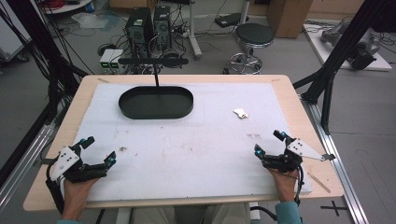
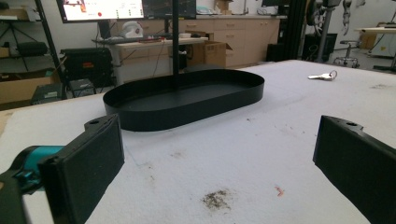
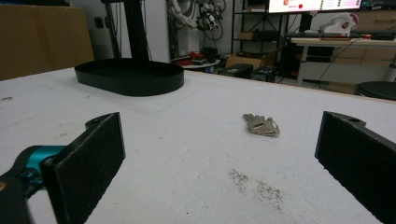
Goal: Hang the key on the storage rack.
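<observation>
High view: both hands rest low at the table's near edge, left gripper [image 1: 97,150] and right gripper [image 1: 268,142] pointing forward, jaws spread wide, nothing held. The bunch of keys [image 1: 241,113], small bright metal, lies on the rough white foam mat [image 1: 187,140], ahead of the right gripper, well apart from the matte black oval tray [image 1: 156,102].

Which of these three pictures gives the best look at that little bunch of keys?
The right gripper view: the keys lie close ahead between its open jaws, blades and ring distinct. The left gripper view shows them small and far off; the high view gives a pale speck right of the black tray.
</observation>
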{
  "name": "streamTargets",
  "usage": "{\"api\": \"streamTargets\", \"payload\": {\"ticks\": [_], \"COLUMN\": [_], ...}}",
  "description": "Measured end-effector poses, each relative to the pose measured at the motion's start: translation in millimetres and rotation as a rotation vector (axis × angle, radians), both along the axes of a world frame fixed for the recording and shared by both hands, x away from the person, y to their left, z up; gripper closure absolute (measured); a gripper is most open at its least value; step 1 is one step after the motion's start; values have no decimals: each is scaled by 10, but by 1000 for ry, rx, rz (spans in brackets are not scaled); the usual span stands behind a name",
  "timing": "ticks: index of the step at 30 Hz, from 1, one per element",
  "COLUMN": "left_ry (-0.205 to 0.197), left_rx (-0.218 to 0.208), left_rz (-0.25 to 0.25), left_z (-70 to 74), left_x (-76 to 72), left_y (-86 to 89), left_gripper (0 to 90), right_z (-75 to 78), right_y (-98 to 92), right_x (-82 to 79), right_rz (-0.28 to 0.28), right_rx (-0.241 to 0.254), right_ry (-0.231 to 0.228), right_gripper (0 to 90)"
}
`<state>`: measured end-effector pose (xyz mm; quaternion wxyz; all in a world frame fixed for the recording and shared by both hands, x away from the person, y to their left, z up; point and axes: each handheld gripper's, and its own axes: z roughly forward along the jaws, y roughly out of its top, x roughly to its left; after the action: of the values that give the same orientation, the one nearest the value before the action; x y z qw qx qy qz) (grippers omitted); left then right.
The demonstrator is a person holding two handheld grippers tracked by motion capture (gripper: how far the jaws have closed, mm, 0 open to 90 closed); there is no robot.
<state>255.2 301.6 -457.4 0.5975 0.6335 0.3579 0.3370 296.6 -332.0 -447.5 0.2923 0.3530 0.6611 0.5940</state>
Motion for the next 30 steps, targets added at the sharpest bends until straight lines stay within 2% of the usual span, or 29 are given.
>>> {"api": "streamTargets", "payload": {"ticks": [8, 21, 23, 27, 29, 30], "left_ry": [-4, -4, -1, 2, 2, 2], "left_rx": [7, 7, 8, 7, 5, 6], "left_rz": [1, 1, 2, 4, 4, 3], "left_z": [0, 1, 1, 2, 1, 2], "left_x": [-2, -1, 0, 4, 3, 3], "left_y": [-7, -12, -11, -9, -10, -8], "left_gripper": [23, 23, 23, 23, 23, 23], "right_z": [-1, 1, 1, 10, 18, 26], "right_y": [2, 6, 7, 51, 69, 67], "right_x": [-6, -5, -5, -6, 7, 23], "right_rz": [3, 6, 5, 7, 9, 19], "right_rx": [-9, -5, -10, -60, -74, -61], "right_ry": [-13, -5, -9, -13, 3, 15], "right_gripper": [6, 6, 6, 7, 7, 6]}}
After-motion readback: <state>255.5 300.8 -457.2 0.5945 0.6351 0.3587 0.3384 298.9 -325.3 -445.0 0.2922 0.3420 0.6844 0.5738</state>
